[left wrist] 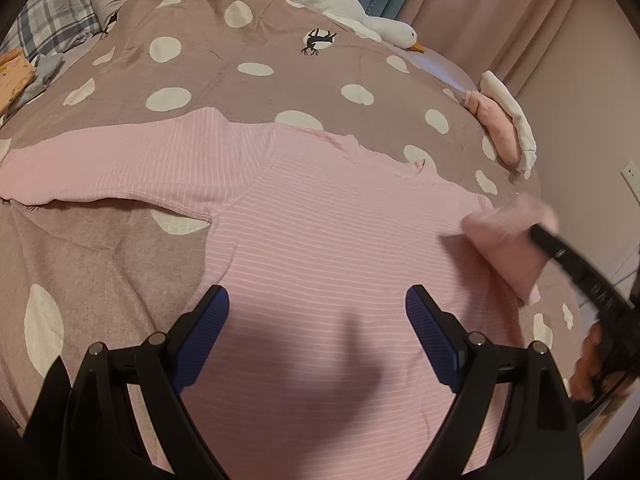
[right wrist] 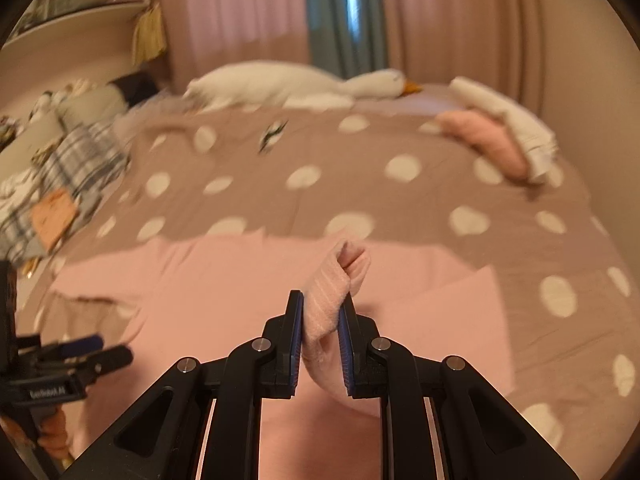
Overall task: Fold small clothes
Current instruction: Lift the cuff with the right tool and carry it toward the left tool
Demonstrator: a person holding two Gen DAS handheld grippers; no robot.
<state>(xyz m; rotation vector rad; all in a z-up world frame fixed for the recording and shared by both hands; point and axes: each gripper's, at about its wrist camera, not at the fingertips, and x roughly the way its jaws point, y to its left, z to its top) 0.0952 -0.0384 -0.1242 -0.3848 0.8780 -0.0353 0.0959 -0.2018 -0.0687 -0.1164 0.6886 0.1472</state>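
On the polka-dot bed (left wrist: 280,92), my right gripper (right wrist: 320,336) has its jaws clenched on a sleeve of the pink striped top (left wrist: 320,240), lifted at three o'clock, while my left gripper (left wrist: 318,336) hovers over it, jaws released.

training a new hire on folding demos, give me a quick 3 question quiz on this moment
1. True or false: the left gripper is clamped on the pink striped top.
2. What does the right gripper hold? A) the top's sleeve B) the plush goose C) the plaid cloth
3. What lies folded at the far right edge of the polka-dot blanket?

Key:
1. False; its jaws stand open above the top.
2. A
3. A folded pink garment beside a folded white garment.
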